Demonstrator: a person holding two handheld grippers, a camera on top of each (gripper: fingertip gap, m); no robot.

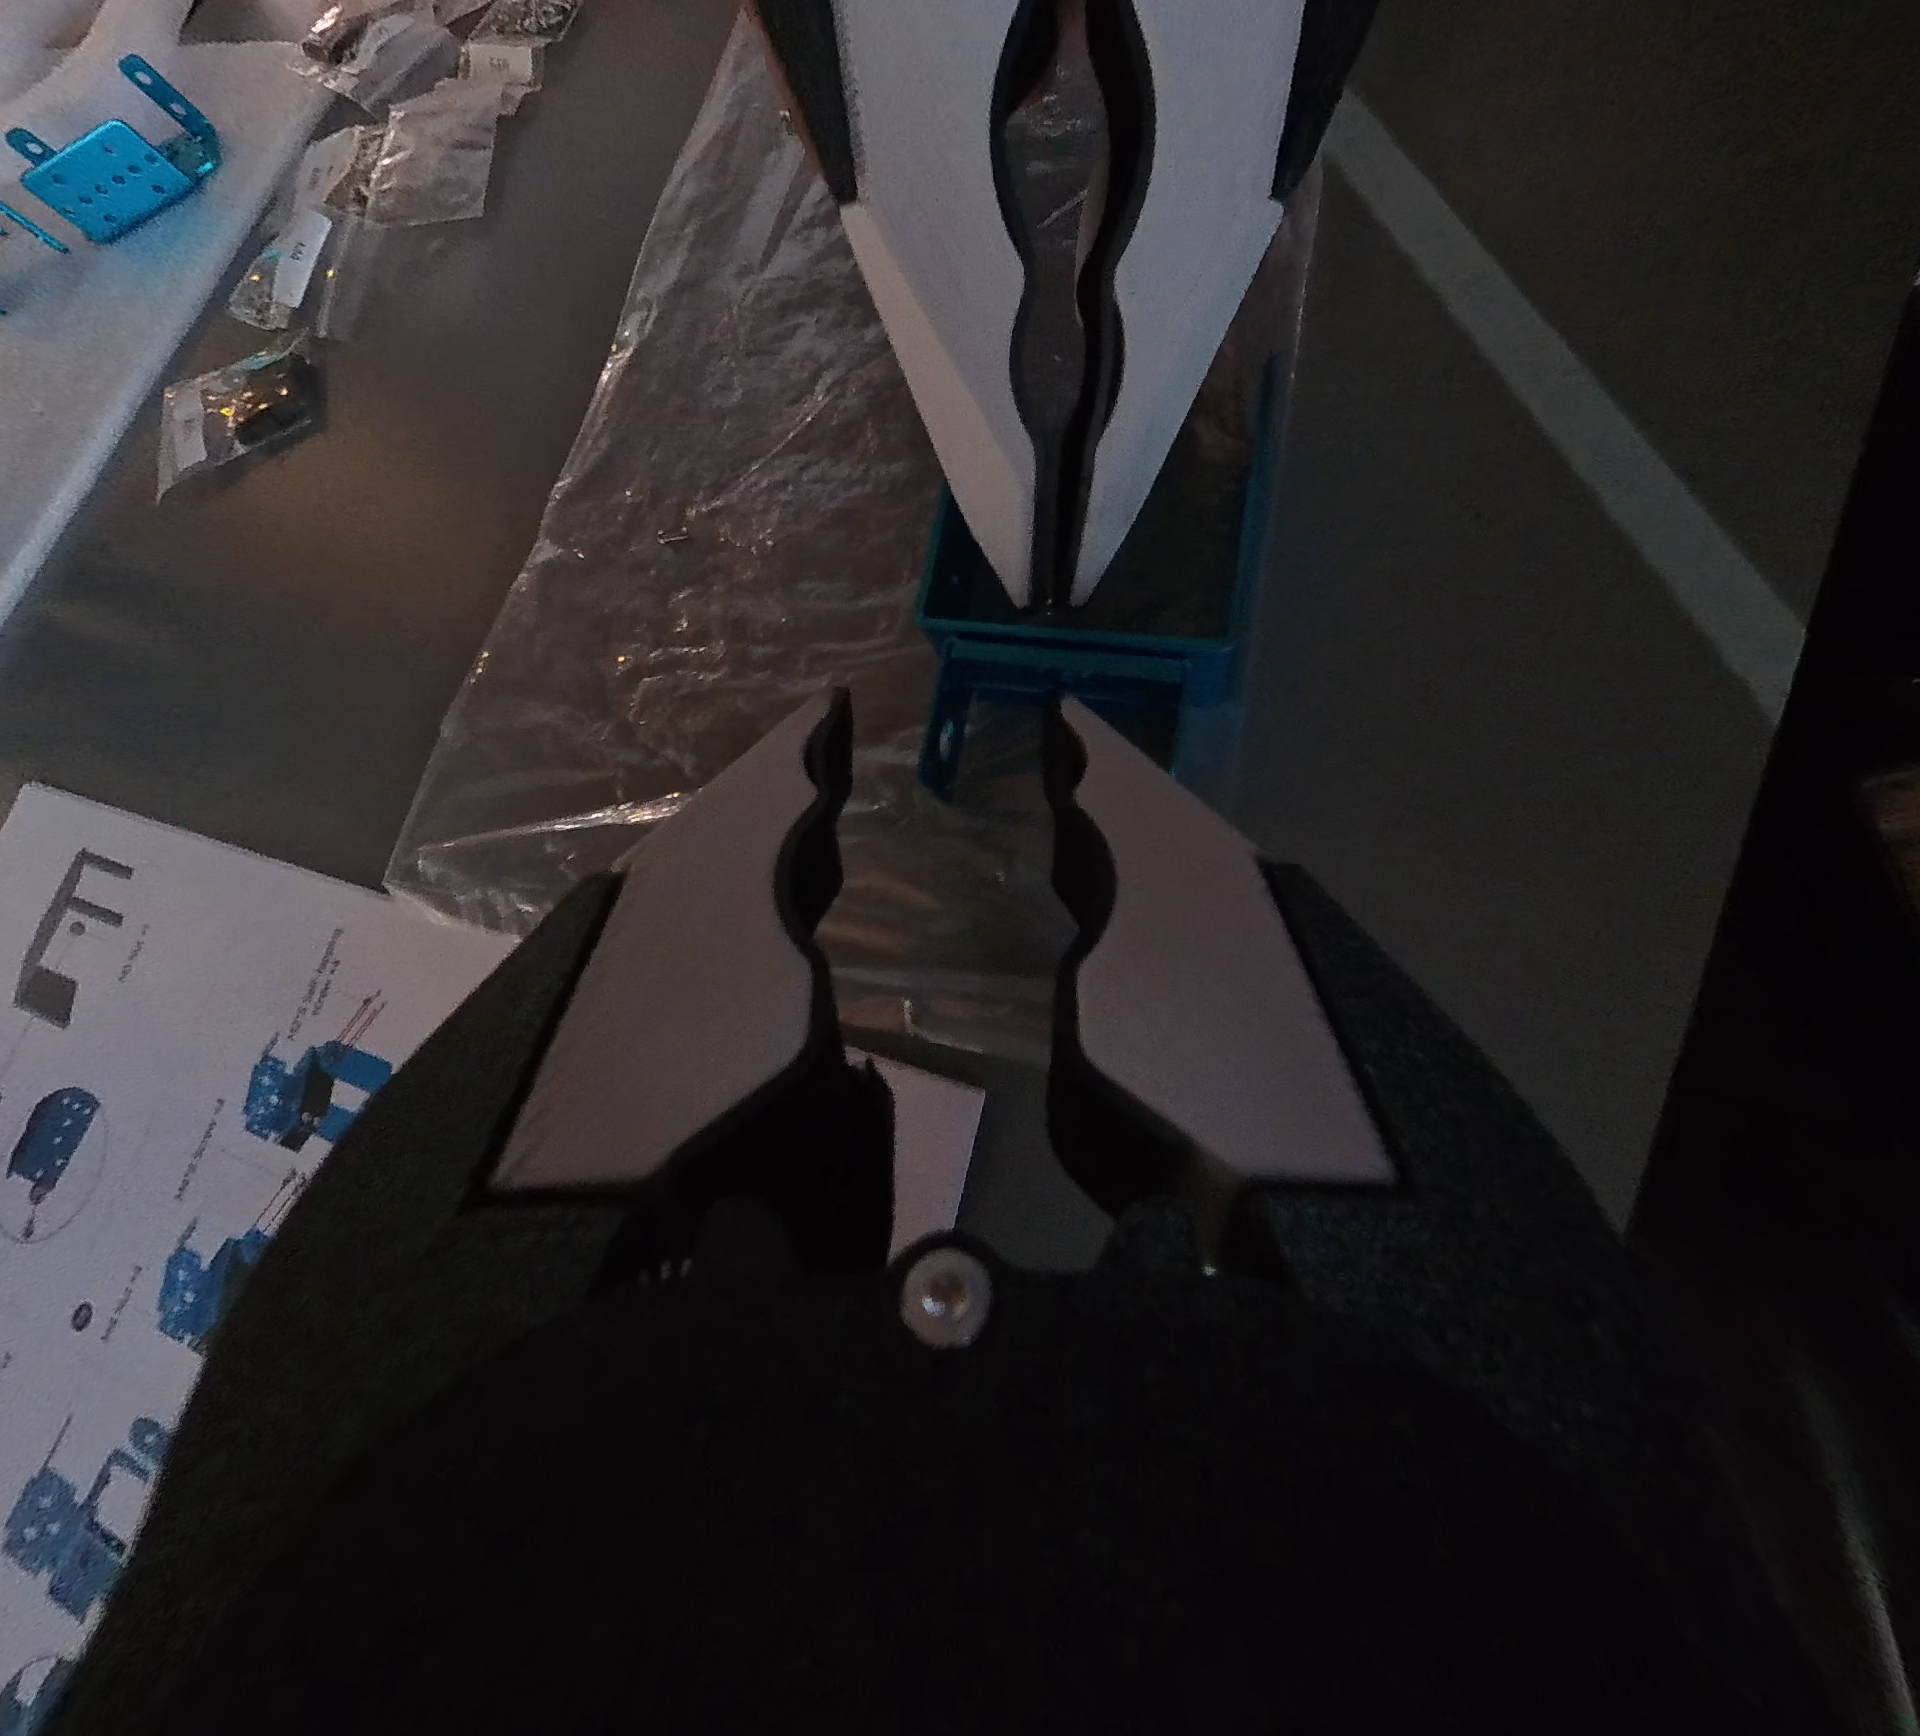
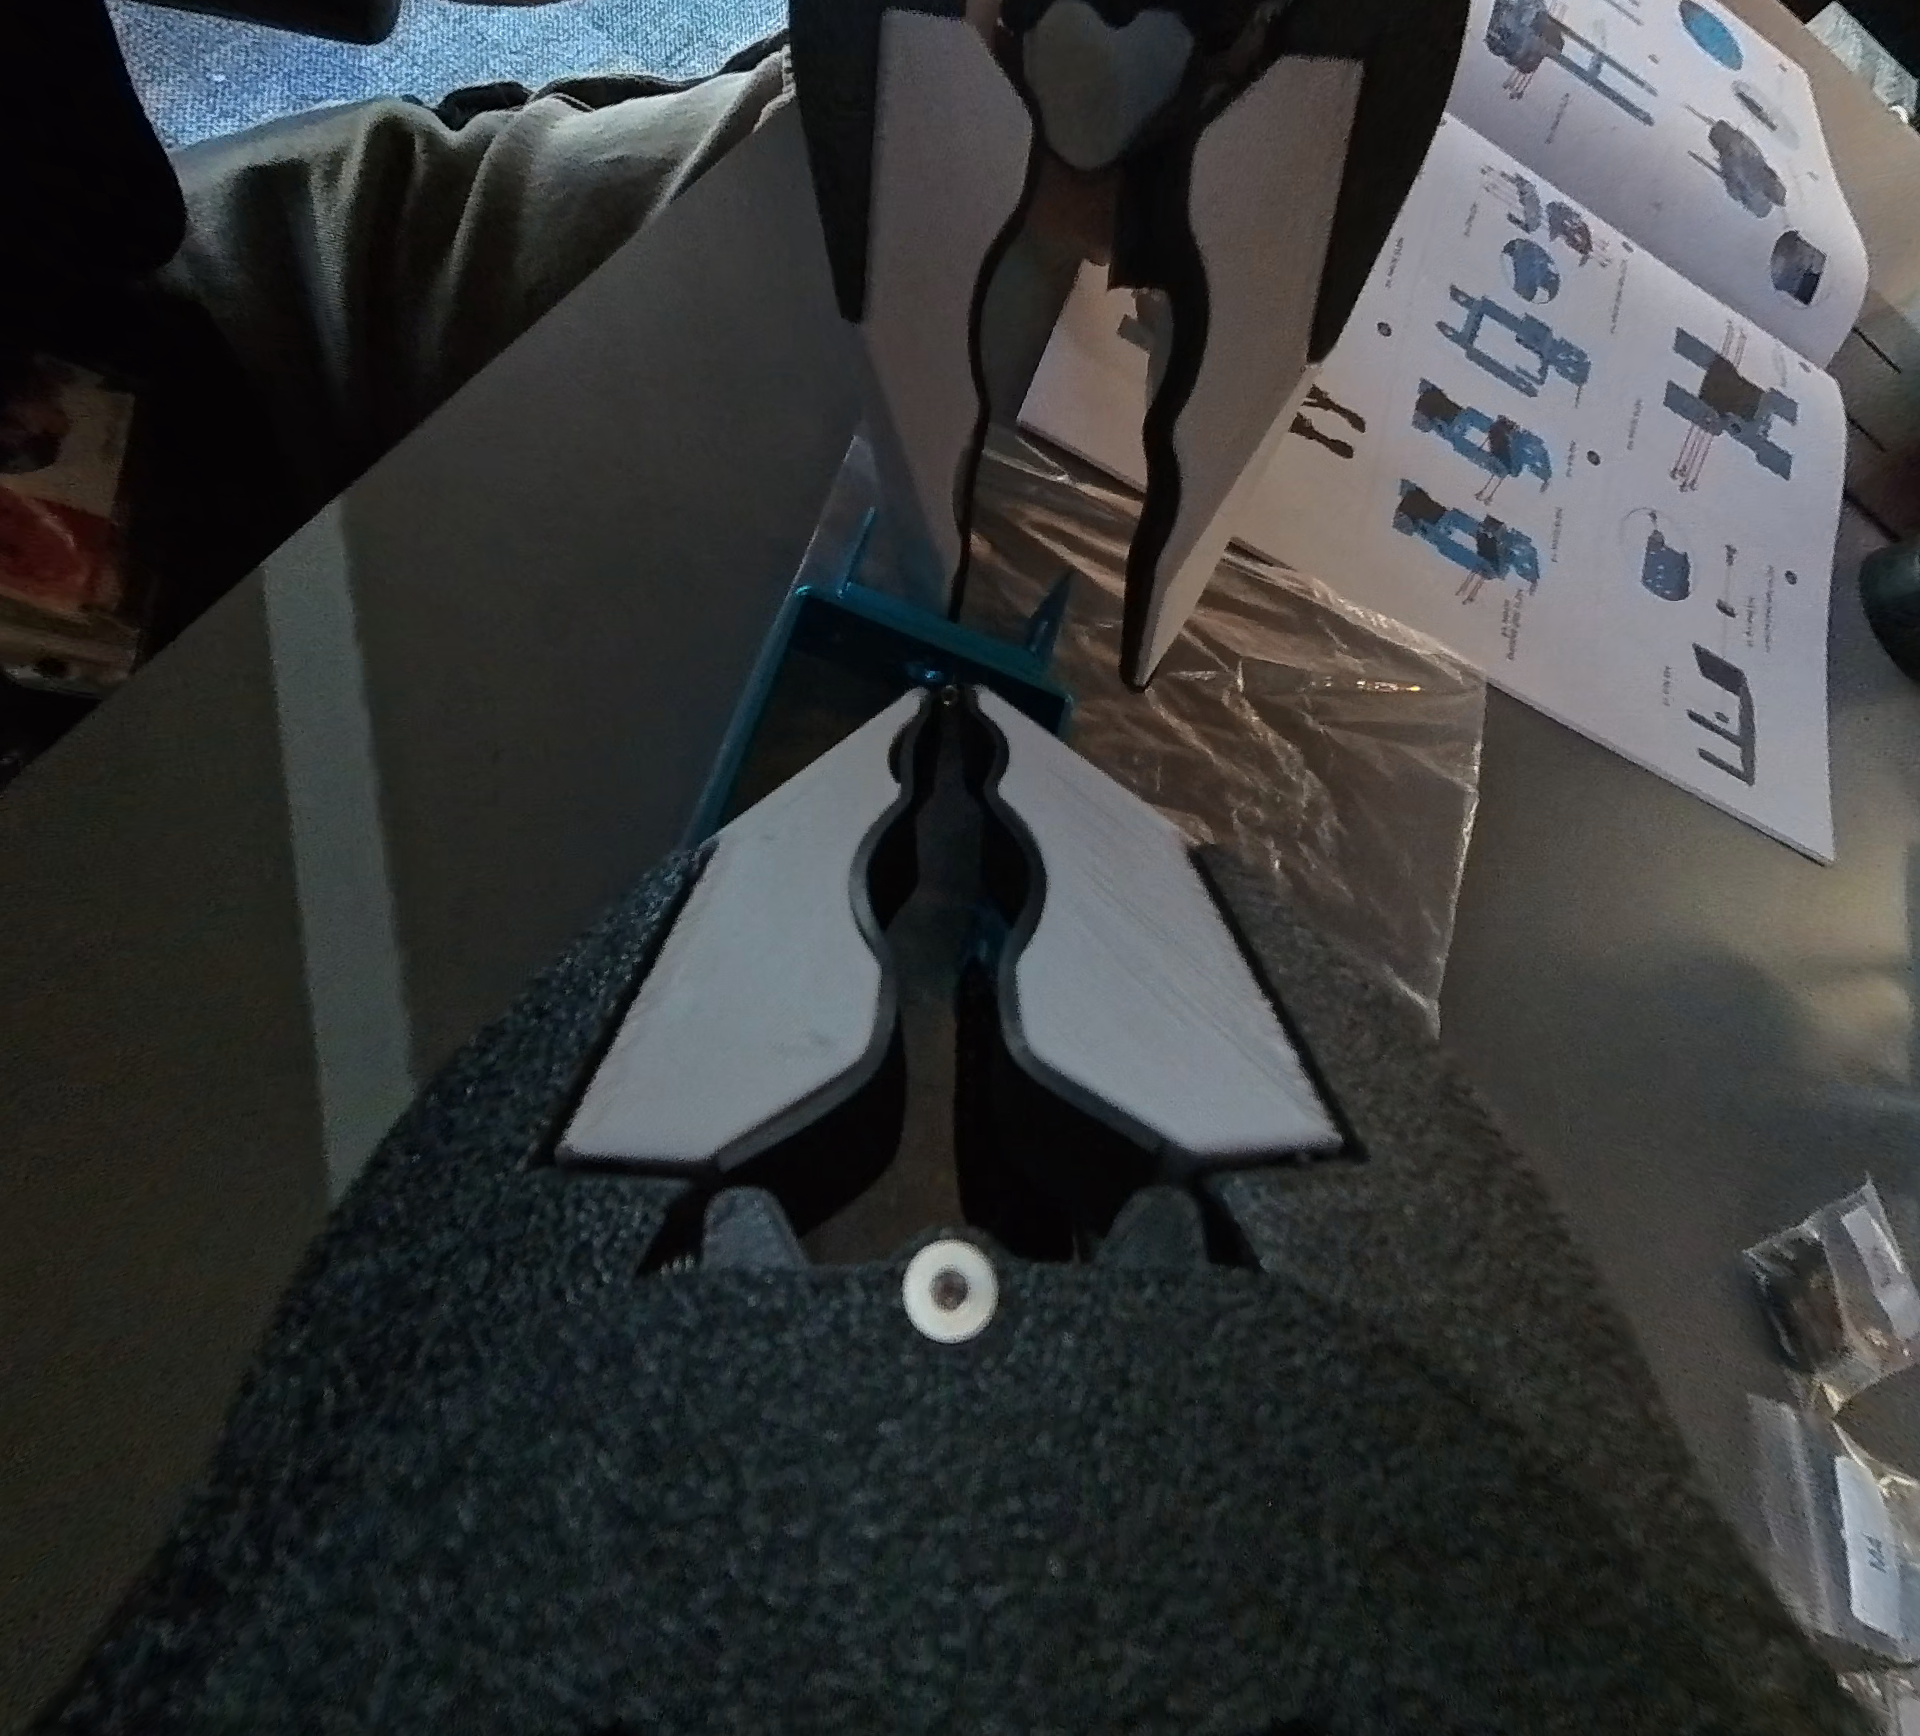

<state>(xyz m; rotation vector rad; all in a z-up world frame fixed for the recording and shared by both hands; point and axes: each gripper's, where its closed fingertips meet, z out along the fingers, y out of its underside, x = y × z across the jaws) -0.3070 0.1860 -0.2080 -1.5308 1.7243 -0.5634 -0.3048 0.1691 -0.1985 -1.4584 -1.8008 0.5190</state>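
A blue metal bracket frame (image 1: 1081, 652) stands on a clear plastic sheet (image 1: 727, 491) on the grey table; it also shows in the right wrist view (image 2: 821, 647). My right gripper (image 2: 948, 694) is shut, pinching a small screw (image 2: 951, 691) right at the frame's top bar. In the left wrist view it comes down from above (image 1: 1055, 600). My left gripper (image 1: 951, 715) is open and empty, its fingers astride the frame's near corner. In the right wrist view it (image 2: 1044, 642) hangs from above, one fingertip (image 2: 951, 585) at the frame's bar, the other (image 2: 1143, 663) over the plastic.
An open instruction booklet (image 1: 156, 1063) (image 2: 1558, 336) lies beside the plastic sheet (image 2: 1299, 699). Small bags of hardware (image 1: 416, 128) (image 2: 1839, 1354) are scattered on the table. A blue perforated bracket (image 1: 104, 169) rests on white foam (image 1: 83, 24). A loose screw (image 1: 675, 536) lies on the plastic. A person's sleeve (image 2: 364, 232) is beyond the table edge.
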